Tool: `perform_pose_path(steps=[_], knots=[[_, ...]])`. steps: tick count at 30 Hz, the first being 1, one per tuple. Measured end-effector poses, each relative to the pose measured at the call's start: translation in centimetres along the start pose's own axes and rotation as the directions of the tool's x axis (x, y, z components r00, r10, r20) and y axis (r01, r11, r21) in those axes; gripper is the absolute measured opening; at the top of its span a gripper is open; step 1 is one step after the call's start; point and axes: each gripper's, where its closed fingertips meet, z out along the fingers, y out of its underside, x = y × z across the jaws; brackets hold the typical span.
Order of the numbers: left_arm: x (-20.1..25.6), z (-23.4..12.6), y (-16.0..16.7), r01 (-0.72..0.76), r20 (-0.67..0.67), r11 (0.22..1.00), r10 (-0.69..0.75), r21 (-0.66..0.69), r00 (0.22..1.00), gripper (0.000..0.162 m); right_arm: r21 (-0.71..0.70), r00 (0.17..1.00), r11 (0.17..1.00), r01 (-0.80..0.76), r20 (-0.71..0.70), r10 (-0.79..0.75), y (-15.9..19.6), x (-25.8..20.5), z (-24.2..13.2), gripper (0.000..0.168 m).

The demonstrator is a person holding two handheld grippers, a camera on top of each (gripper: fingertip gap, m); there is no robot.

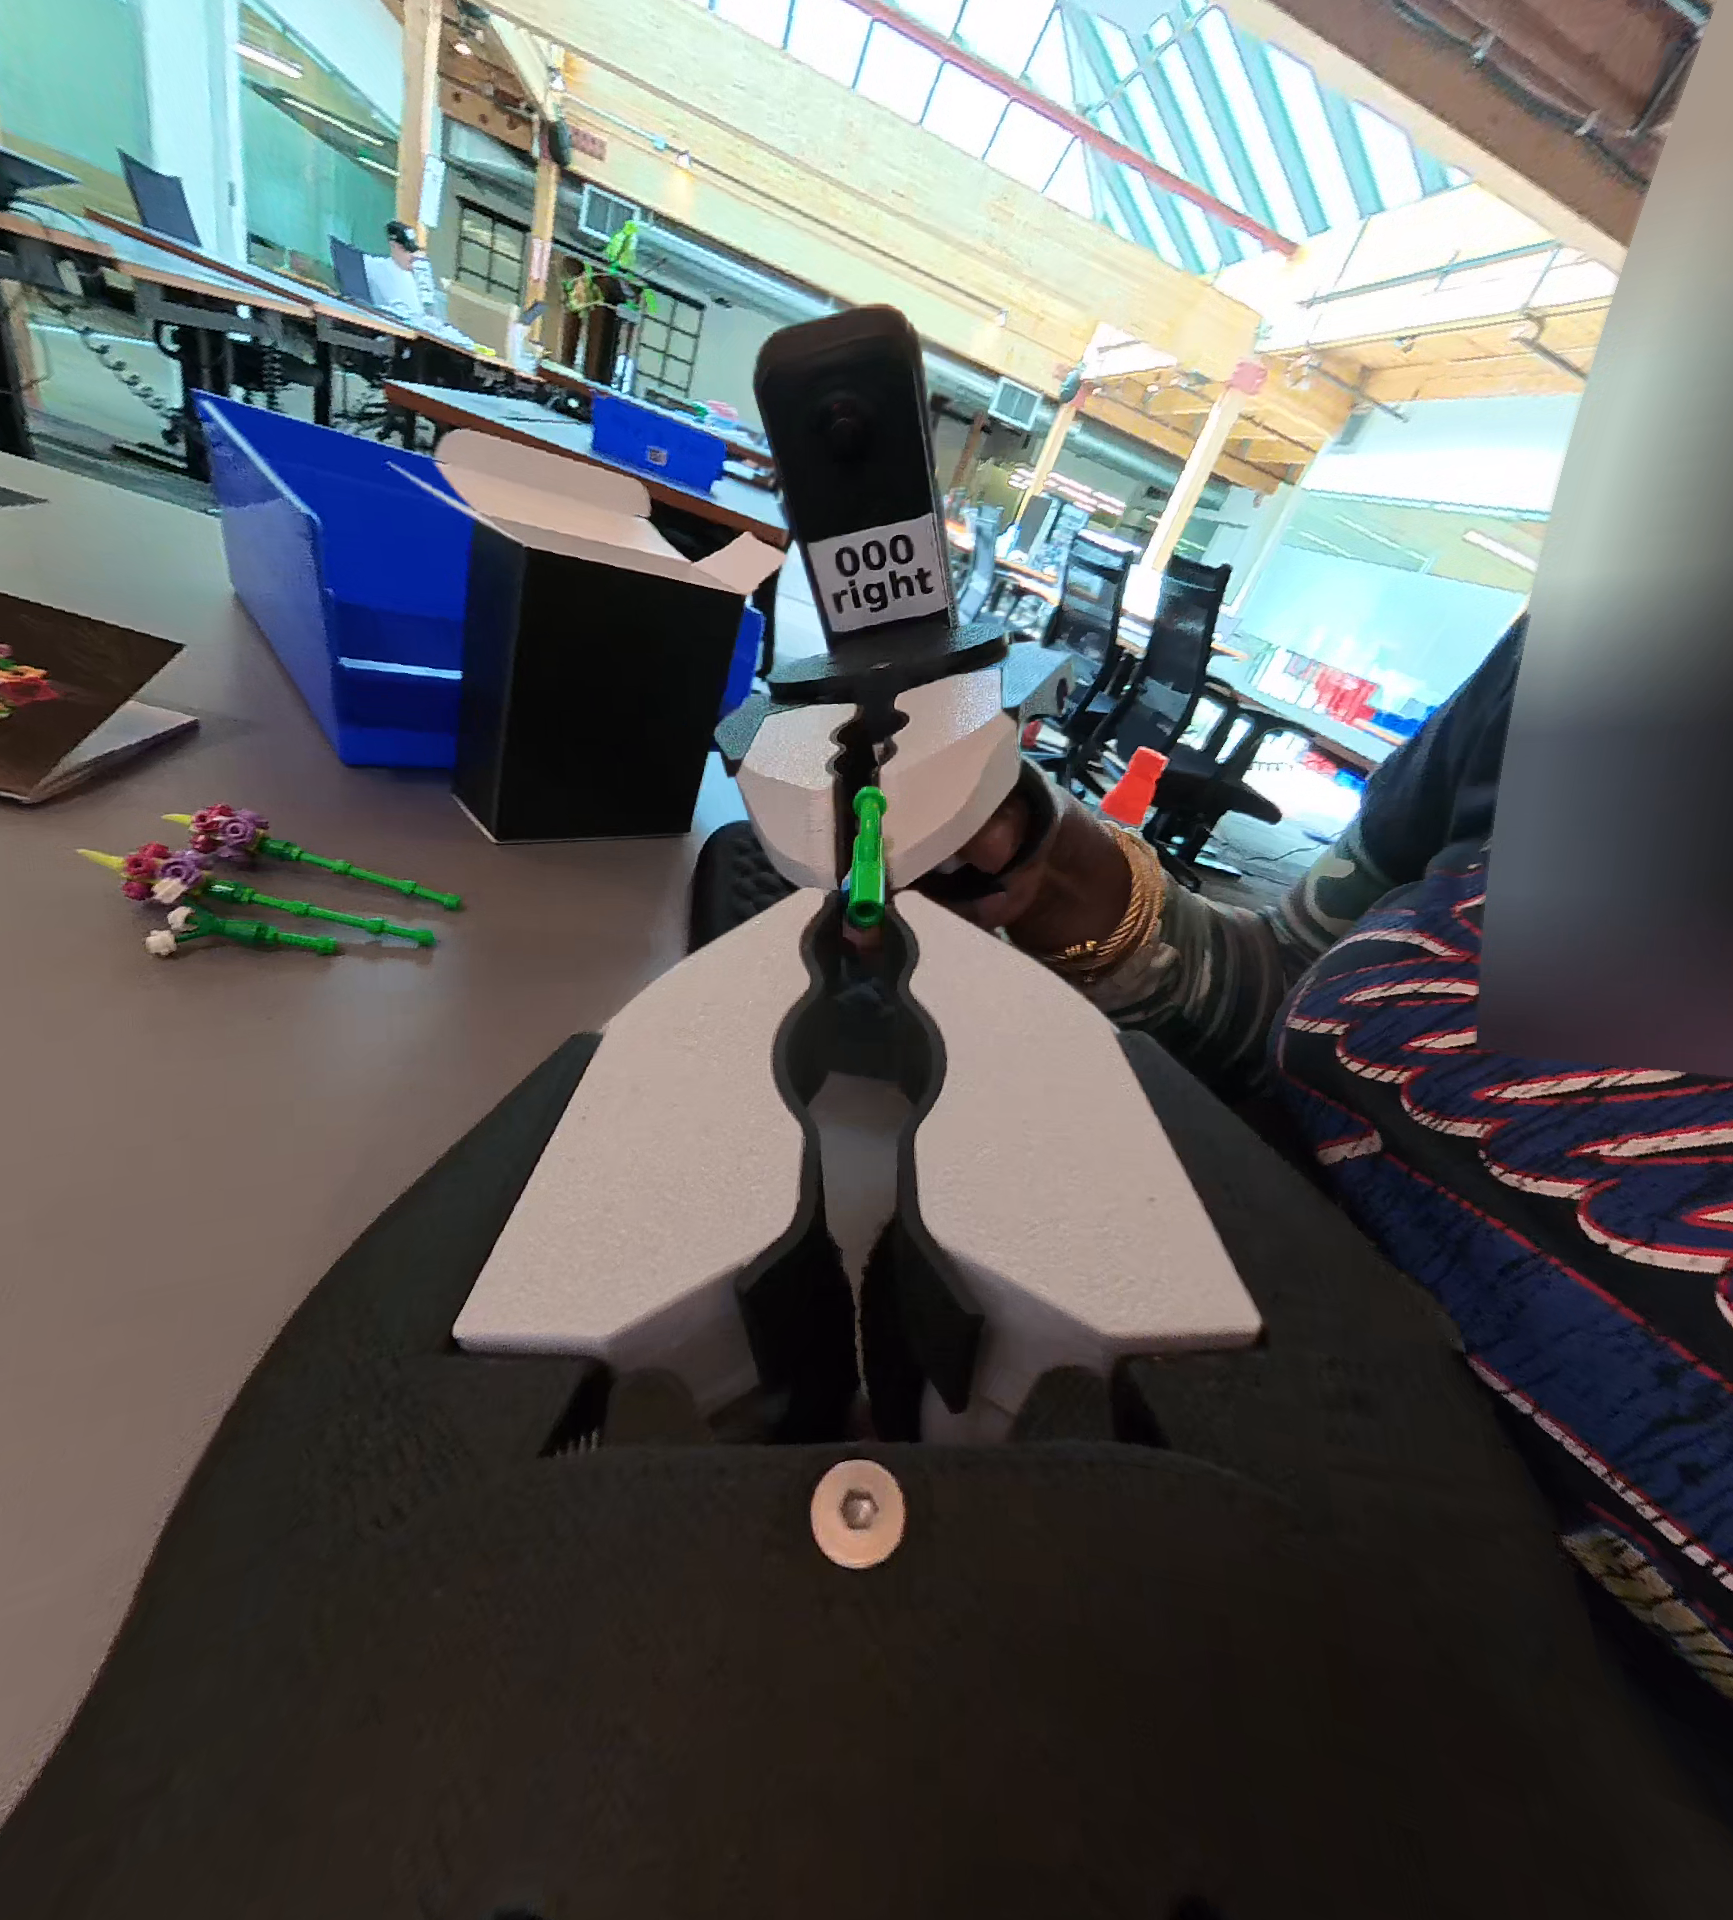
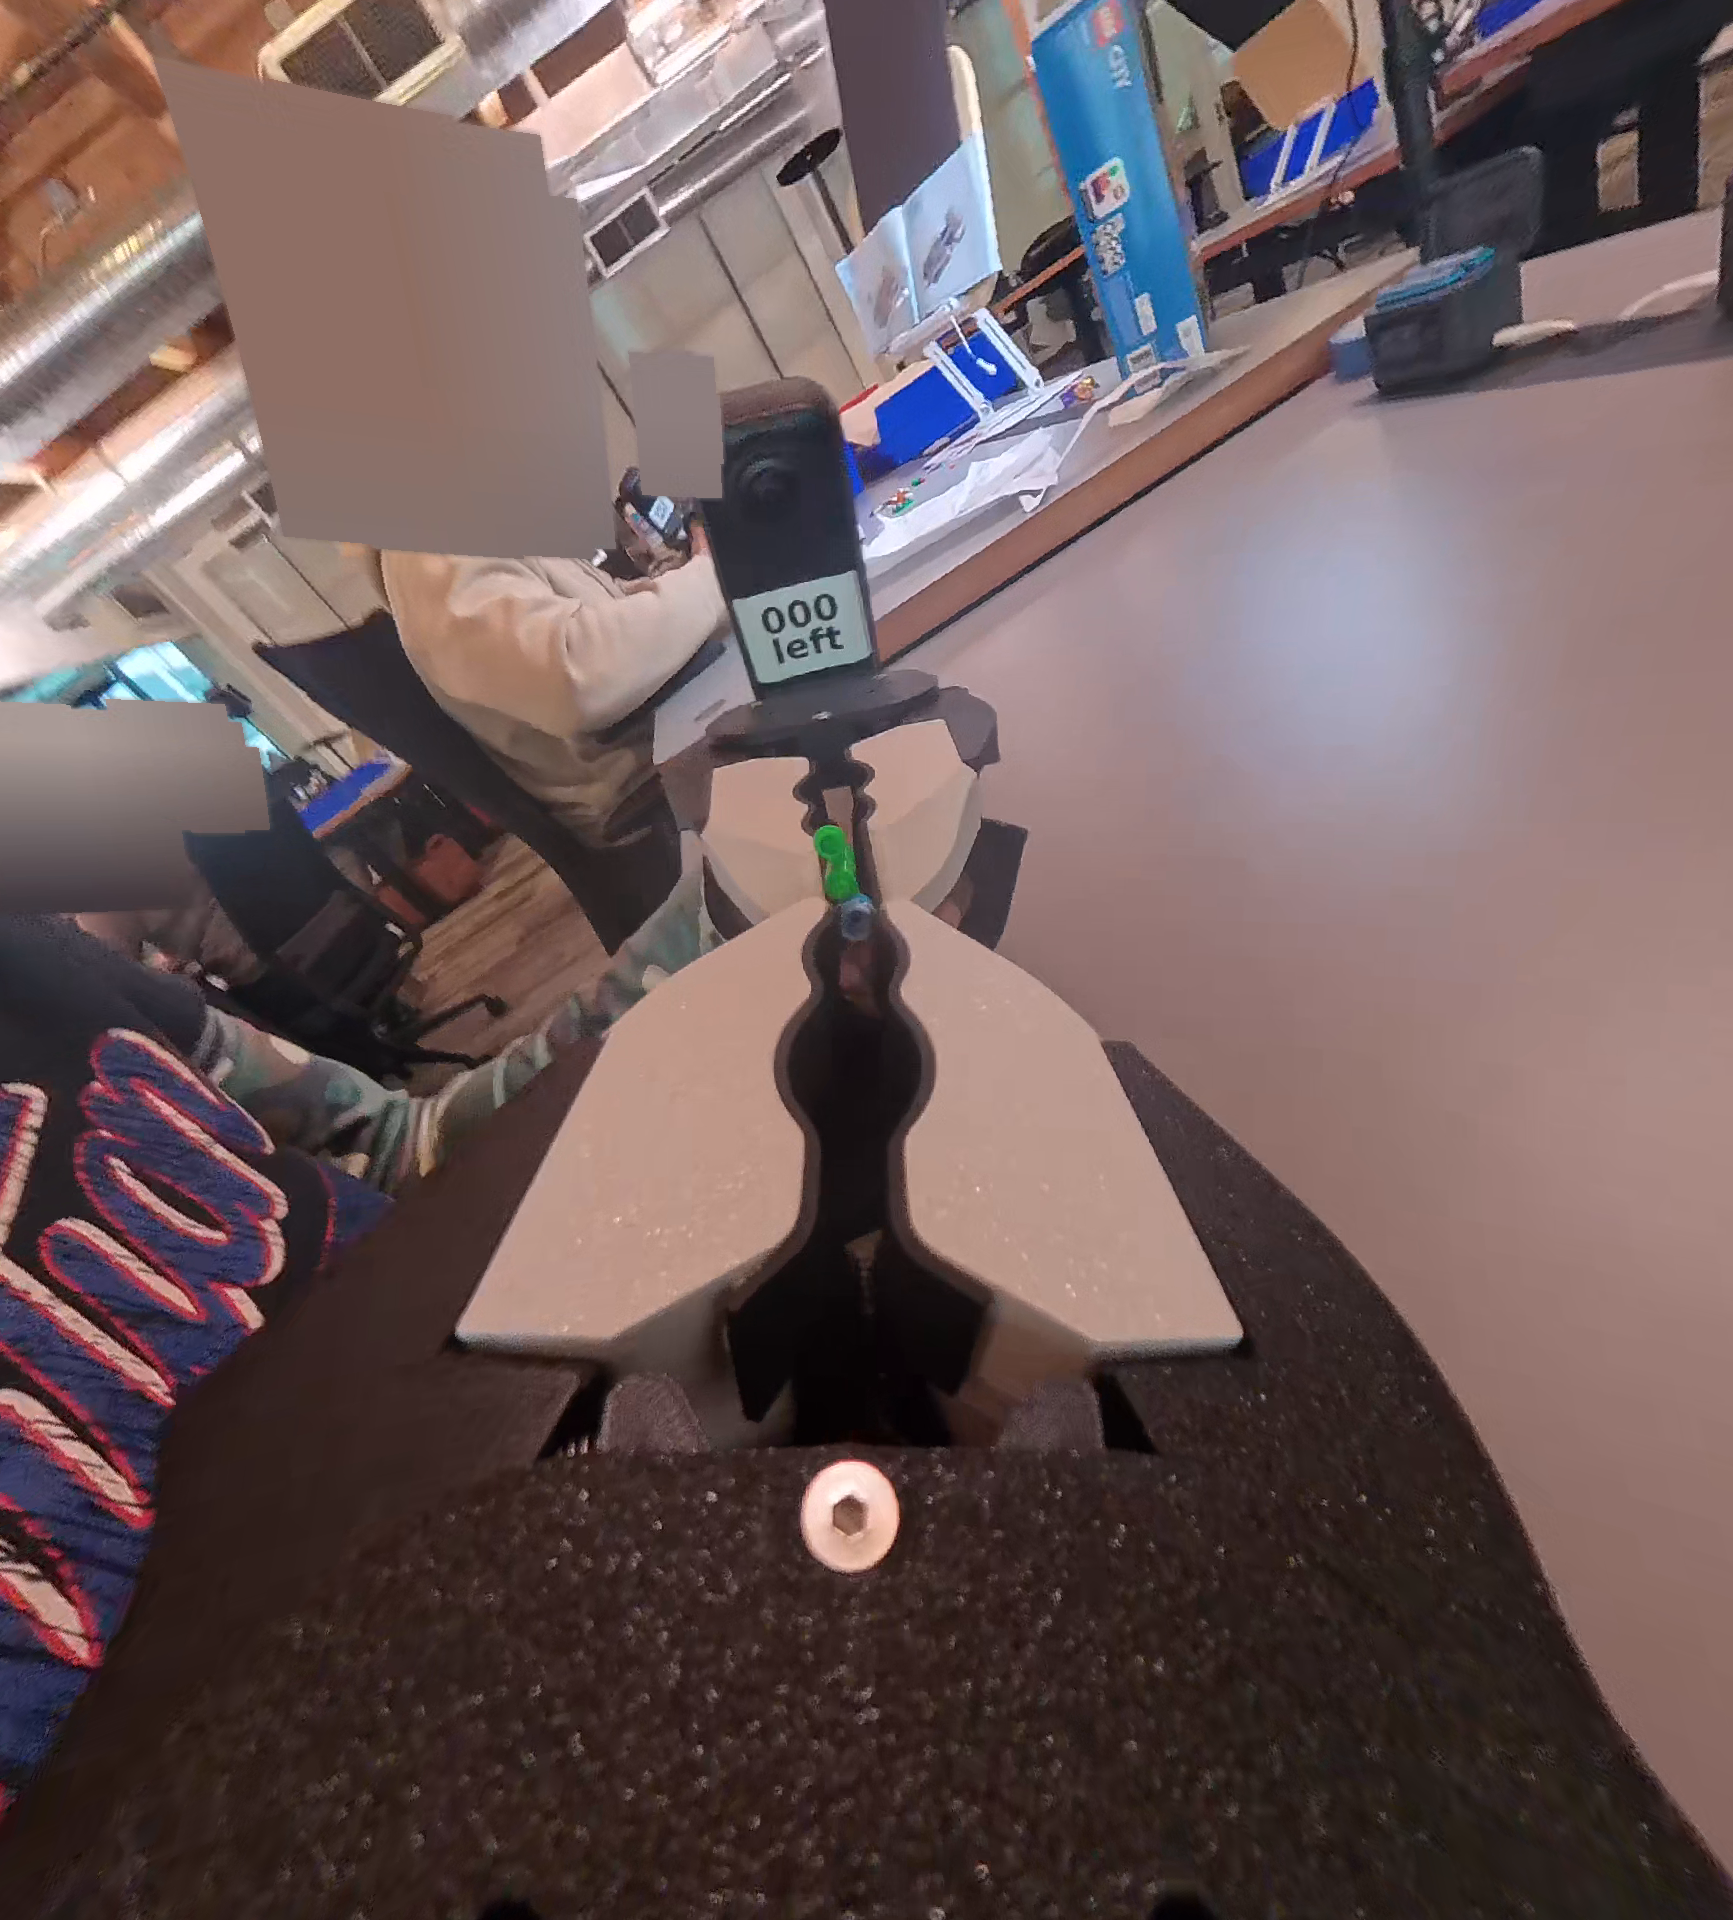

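Note:
My left gripper [image 1: 858, 916] is shut on the near end of a short green plastic stem [image 1: 867, 847], held up above the grey table [image 1: 166, 1091]. The right gripper [image 1: 870, 792] faces it tip to tip and is shut on the stem's far end. In the right wrist view my right gripper [image 2: 854, 916] is shut, with a small blue-grey piece [image 2: 855, 921] at its tip joined to the green stem [image 2: 834, 864]. The left gripper [image 2: 831, 826] grips the other end. Three toy flowers with green stems [image 1: 270, 883] lie on the table to the left.
An open black box [image 1: 592, 686], a blue bin [image 1: 322, 582] and a booklet [image 1: 10, 686] stand at the left. A person's hand [image 1: 1049, 862] holds the right gripper, with their patterned top [image 1: 1568, 1195] close by. A tall blue box [image 2: 1116, 177] and a dark case [image 2: 1444, 322] stand far off. My two grippers' fingertips are within a few centimetres of each other.

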Motion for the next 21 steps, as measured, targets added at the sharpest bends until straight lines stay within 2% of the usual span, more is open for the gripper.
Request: perform_pose_path(steps=[5,18,21], knots=[[0.3,0.0,-0.2,0.009,-0.023,1.000,-0.009,0.018,1.000,0.007,-0.028,0.997,0.997,0.076,-0.012,-0.077,-0.2,-0.3,-0.1,0.005],[0.3,0.3,-0.3,0.050,-0.042,0.998,-0.049,0.030,0.998,0.006,-0.021,0.990,0.990,0.138,-0.027,-0.139,-0.4,-0.4,-0.7,0.005],[-0.2,-0.4,-1.0,0.087,-0.024,0.992,-0.086,0.093,0.996,0.006,0.056,0.989,0.988,0.145,-0.041,-0.143,-1.7,-0.3,-2.0,0.000]])
